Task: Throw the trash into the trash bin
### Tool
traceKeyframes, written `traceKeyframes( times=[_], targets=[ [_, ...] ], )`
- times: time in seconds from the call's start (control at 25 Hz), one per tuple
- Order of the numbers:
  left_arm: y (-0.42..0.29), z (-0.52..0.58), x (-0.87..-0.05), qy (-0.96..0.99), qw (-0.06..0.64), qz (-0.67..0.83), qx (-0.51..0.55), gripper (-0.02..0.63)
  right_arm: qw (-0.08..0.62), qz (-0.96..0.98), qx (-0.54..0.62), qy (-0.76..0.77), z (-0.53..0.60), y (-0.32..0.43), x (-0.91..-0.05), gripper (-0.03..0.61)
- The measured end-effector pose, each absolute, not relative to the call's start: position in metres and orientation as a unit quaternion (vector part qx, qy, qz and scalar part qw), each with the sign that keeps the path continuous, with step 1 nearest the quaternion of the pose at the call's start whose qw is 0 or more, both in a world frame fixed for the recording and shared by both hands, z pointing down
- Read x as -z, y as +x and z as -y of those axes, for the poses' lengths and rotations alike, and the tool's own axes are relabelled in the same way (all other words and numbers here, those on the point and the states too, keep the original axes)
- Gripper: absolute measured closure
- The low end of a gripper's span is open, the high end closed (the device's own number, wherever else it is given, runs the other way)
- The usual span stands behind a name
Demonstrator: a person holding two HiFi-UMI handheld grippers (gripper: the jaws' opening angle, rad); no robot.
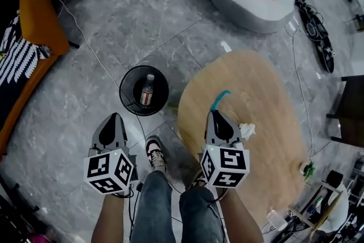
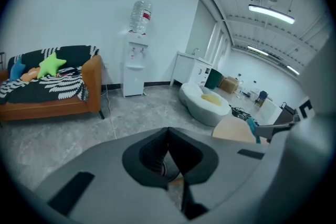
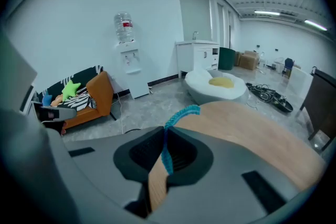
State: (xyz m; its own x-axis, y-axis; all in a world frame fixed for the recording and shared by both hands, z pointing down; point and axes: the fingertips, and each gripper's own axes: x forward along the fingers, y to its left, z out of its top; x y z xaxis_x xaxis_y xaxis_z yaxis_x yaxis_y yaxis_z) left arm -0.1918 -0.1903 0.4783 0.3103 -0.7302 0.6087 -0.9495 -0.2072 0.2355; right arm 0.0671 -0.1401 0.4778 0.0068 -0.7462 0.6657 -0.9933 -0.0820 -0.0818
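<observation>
Since the blue strip [image 1: 220, 98] is thin, limp and evidently very light, it is judged to bend freely and slip easily, so a hold near one end is advised. It is clamped between the closed jaws of the right gripper [image 1: 216, 114], at lower centre of the head view, over the worktop [image 1: 256, 82] edge. The left gripper [image 1: 115, 118] is clenched on nothing. The trash bin [image 1: 126, 79], with a bottle [image 1: 147, 90] inside, stands left of centre. A crumpled paper [image 1: 247, 131] lies just right of the right gripper.
</observation>
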Motion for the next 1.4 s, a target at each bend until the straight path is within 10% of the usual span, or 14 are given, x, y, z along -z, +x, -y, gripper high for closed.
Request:
traceKeyframes(
  times=[1.4],
  targets=[
    [-0.380,0.227,-0.618,0.637,0.376,0.642,-0.202,0.620,0.298,0.706,-0.370,0.525,0.252,-0.136,-0.693,0.555]
  ],
)
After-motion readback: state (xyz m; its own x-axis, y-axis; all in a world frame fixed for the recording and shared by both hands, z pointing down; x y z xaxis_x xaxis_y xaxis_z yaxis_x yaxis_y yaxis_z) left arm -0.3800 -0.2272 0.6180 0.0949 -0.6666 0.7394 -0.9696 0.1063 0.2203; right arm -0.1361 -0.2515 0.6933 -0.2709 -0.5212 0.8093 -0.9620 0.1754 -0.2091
